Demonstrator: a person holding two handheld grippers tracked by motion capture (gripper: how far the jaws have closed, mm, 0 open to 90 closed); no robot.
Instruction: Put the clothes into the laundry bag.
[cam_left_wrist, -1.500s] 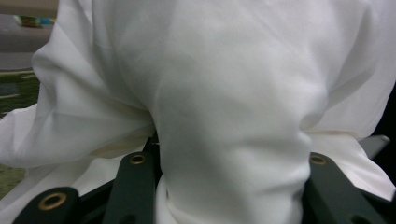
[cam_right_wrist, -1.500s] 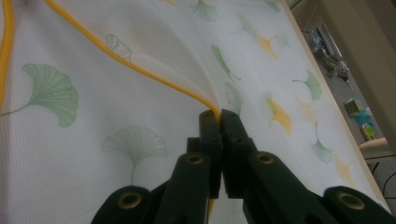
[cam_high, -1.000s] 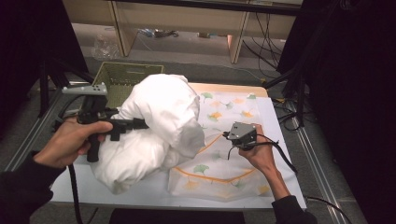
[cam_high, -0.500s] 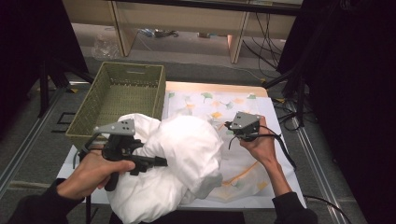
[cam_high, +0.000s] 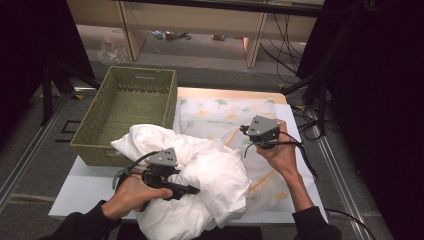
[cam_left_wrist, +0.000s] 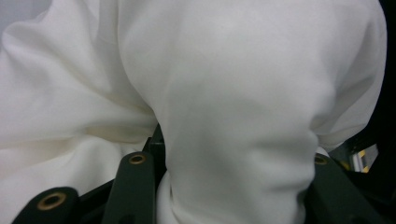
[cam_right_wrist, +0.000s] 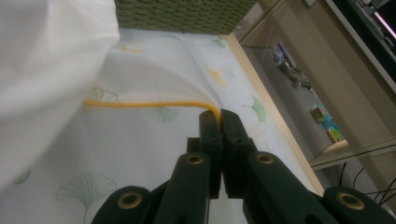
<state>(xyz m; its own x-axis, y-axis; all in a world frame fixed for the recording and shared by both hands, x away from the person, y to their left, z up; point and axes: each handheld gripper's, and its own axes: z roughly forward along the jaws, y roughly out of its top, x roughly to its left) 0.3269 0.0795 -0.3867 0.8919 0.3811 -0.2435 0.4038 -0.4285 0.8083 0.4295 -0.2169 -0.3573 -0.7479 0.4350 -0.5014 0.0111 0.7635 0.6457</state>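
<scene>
Left claw (cam_high: 192, 190) clamped on a fat fold of the white bundle (cam_high: 200, 175), near the front edge of the bench (cam_high: 75, 185). Up close in the left gripper view, just puffy white cloth (cam_left_wrist: 224, 93) bulging between the black jaws, pads pressed into it on both sides. From above, way more context: bundle heaped on the front-left part of the bench, partly over the ginkgo-print sheet (cam_high: 225, 112), with its far edge just beside the green woven basket (cam_high: 125, 107).

Right claw (cam_high: 248, 140) pressed together on the yellow-piped edge (cam_right_wrist: 154, 104) of the sheet, clear as day in the right gripper view: jaws tight, thin hem pinched at the tips, lifted off the layer below. Can't make out that pinch from the high view, hidden under the grey plate and the hand (cam_high: 280, 152). Also a strip of the basket wall (cam_right_wrist: 187, 14) up top in the right gripper view.
</scene>
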